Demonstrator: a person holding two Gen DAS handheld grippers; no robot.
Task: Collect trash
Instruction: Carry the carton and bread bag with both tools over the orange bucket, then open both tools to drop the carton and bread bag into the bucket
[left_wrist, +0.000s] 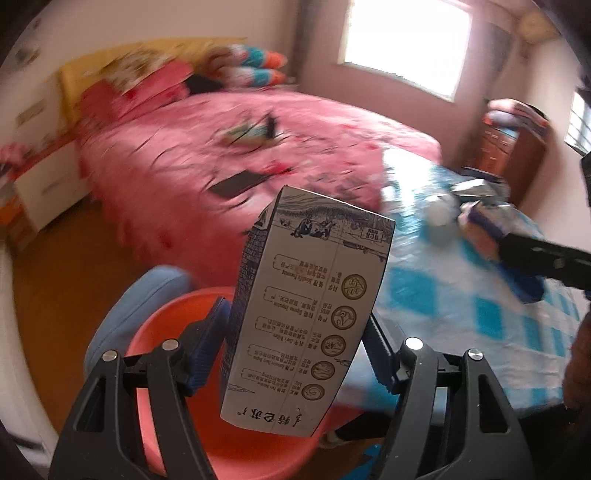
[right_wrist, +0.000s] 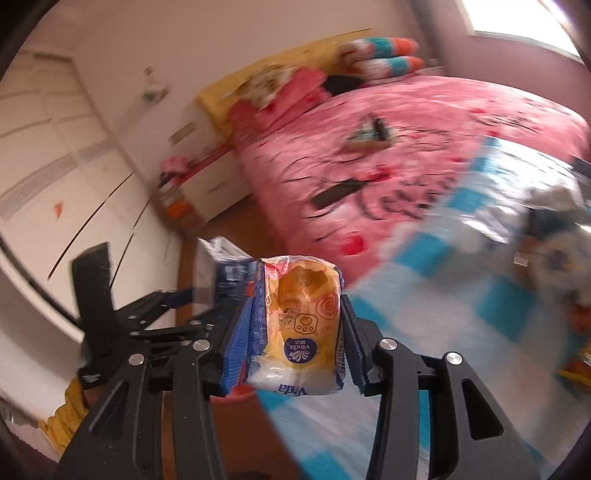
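Left gripper (left_wrist: 295, 354) found clamped on tall white printed paper carton (left_wrist: 306, 314), held tilted above round orange plastic basin (left_wrist: 170, 332) beside pink-covered bed (left_wrist: 258, 147). Right gripper (right_wrist: 291, 354) found clenched on yellow Vinda tissue pack (right_wrist: 299, 328), over blue-and-white checked cloth (right_wrist: 424, 332).

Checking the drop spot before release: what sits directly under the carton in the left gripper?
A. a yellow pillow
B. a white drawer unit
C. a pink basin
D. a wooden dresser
C: in the left wrist view the carton in the left gripper hangs over the pink basin.
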